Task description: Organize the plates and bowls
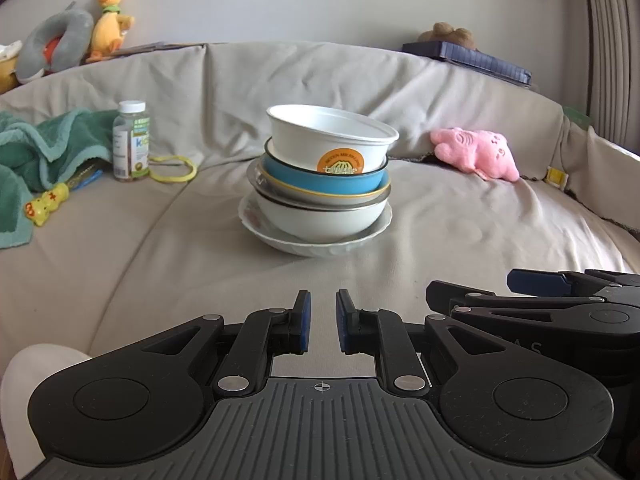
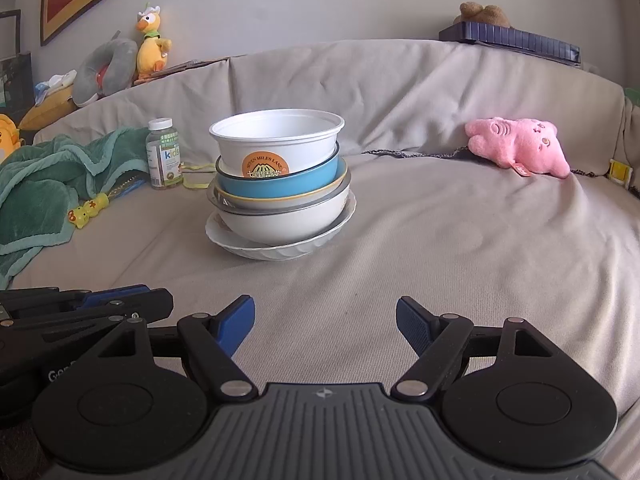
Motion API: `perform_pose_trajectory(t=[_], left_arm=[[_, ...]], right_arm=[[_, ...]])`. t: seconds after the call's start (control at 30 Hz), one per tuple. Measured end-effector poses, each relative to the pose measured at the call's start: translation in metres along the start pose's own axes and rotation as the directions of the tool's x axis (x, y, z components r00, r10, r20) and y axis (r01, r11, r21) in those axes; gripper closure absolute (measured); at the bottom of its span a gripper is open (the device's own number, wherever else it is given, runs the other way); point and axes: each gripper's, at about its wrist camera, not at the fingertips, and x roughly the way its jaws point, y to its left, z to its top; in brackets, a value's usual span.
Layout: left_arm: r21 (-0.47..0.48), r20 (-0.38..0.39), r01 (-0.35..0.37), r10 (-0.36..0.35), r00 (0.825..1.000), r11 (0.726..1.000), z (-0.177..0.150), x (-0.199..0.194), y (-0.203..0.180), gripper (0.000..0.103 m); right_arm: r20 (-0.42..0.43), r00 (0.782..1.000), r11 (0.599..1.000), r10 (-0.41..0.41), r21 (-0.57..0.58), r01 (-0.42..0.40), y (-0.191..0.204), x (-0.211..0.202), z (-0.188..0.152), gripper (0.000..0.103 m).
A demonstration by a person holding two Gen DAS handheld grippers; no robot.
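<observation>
- The left gripper (image 1: 322,326) hangs low over the couch (image 1: 460,216) with its 2 blue-padded fingers (image 1: 303,322) drawn nearly together, only a narrow slit between them and nothing in it.
- The right gripper (image 2: 325,326) sits just beside it, its fingers (image 2: 412,326) spread wide apart and empty.
- Both point toward the stack (image 1: 320,196), which stands ahead of them on the couch seat, well apart from either gripper.
- From the bottom up the stack reads: a white scalloped plate (image 1: 320,246), a large white bowl (image 1: 320,222), a metal-rimmed bowl (image 1: 256,178), a blue bowl (image 1: 320,182), and a white tub (image 1: 328,138) with an orange label on top.
- The top tub sits tilted, not nested flat, so I judge it likely to tip if nudged.
- It looks like thin, light plastic, somewhat flexible; its rolled rim is the sensible place to pinch, 1 finger inside and 1 outside.
- The lower bowls and plate look like glazed ceramic and steel: heavier, stiff, slick and breakable, best taken by the rim 1 at a time.
- The soft cushion gives an unsteady base.
- A green blanket (image 1: 36,152), vitamin bottle (image 1: 130,140) and pink plush (image 1: 476,152) lie off to the sides.
</observation>
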Motion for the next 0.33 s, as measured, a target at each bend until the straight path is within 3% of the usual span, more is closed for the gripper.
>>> perform_pose_trajectory(t=[0.33], left_arm=[[0.002,0.015,-0.001,0.001,1.0,1.0,-0.0012,-0.0007,-0.0027,0.087]], right_arm=[[-0.004,1.0,1.0,0.011,-0.002,-0.011,0.0007,0.0005,-0.0004,0.024]])
